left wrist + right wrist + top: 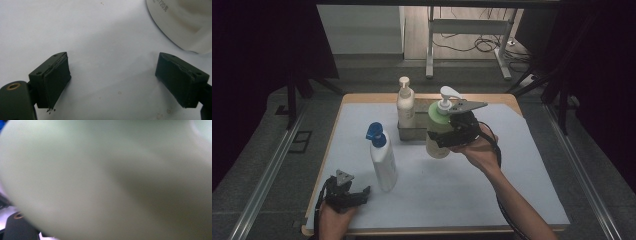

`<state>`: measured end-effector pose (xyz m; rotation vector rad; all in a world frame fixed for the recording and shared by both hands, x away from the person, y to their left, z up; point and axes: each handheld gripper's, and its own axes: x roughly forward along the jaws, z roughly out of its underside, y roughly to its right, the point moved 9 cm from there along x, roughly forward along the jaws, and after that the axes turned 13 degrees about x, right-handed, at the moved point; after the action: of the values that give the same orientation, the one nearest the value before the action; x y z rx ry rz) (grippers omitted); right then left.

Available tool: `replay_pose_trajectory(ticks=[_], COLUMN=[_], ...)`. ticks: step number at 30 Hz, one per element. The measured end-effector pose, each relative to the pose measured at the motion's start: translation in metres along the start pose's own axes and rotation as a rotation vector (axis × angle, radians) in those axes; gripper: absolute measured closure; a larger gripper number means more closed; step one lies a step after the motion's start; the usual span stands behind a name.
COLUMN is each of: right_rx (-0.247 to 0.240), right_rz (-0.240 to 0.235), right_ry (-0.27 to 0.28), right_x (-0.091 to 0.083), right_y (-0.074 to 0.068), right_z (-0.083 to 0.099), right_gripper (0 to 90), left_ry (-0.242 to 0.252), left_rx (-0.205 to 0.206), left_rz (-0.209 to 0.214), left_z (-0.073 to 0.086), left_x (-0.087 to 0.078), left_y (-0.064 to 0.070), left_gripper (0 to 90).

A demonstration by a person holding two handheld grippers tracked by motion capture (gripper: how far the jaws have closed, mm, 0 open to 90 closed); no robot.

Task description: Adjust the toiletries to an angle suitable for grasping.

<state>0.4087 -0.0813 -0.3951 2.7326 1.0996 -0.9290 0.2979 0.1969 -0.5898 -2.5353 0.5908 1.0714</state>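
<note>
— Where's the green-topped pump bottle (438, 135)?
— Beside the metal holder (412, 132), clamped by the right gripper (451, 136); its camera blurs.
— The left gripper (112, 77)?
— Jaws wide apart, empty, bottle base (185, 22) cropped.

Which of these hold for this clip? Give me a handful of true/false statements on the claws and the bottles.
1. The right claw grips the green-topped bottle. True.
2. The left claw is shut on the blue-capped bottle. False: its jaws stand wide apart over the white sheet, beside that bottle.
3. A white pump bottle stands in the metal holder. True.
4. The blue-capped bottle lies on its side. False: it stands upright.
</note>
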Motion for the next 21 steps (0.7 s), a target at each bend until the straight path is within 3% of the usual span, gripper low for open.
replay_pose_trajectory(ticks=[21], right_rx=[0.037], right_rz=[0.075], right_ry=[0.012], right_x=[0.023], right_y=[0.031], right_z=[-0.031], right_gripper=[12.2], left_ry=[-0.001], left_rx=[0.000], left_rz=[0.000], left_z=[0.000], left_x=[0.000], left_y=[0.000], left_gripper=[12.1])
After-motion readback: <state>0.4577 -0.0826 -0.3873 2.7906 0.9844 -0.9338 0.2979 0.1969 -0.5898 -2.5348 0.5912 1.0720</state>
